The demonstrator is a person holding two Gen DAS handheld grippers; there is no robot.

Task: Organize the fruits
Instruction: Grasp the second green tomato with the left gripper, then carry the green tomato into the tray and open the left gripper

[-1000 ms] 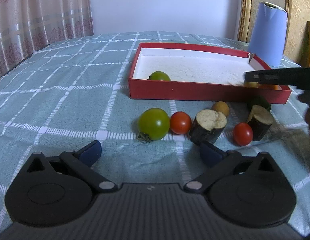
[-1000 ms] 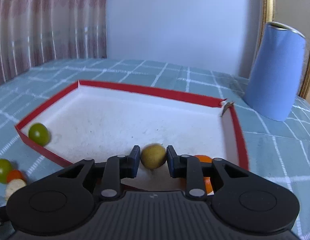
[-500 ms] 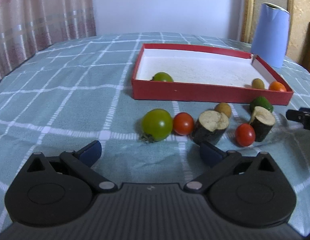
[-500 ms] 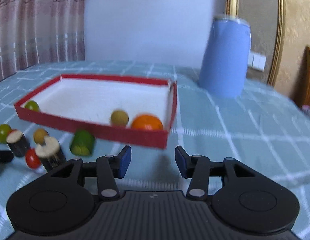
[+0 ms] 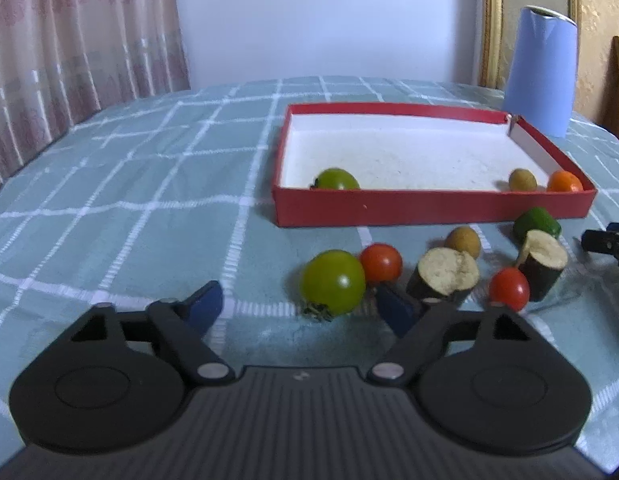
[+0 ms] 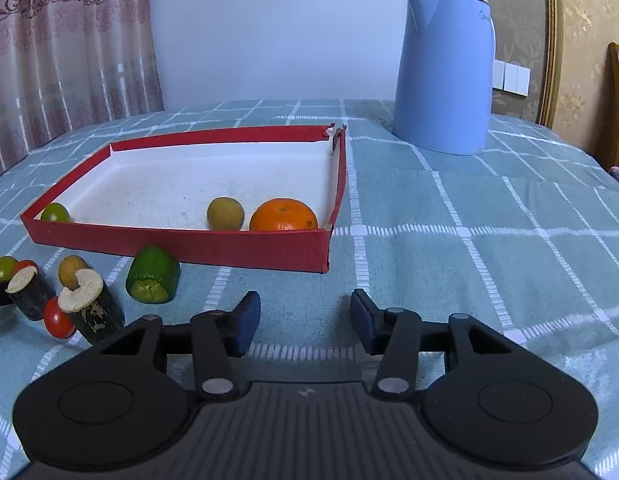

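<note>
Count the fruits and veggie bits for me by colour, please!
Green: 3
Red: 2
Orange: 1
Yellow-brown: 2
Dark cut pieces: 2
Total: 10

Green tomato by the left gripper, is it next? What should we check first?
1. Left gripper open: ok.
2. Big green tomato on the cloth, lying ahead between the fingers: ok.
3. Red tomato touches it, may get bumped: not ok.
4. Red box has bare floor left: ok.
5. Right gripper open, holding nothing, off to the side: ok.
6. Whether the tomato is soft: cannot tell.
</note>
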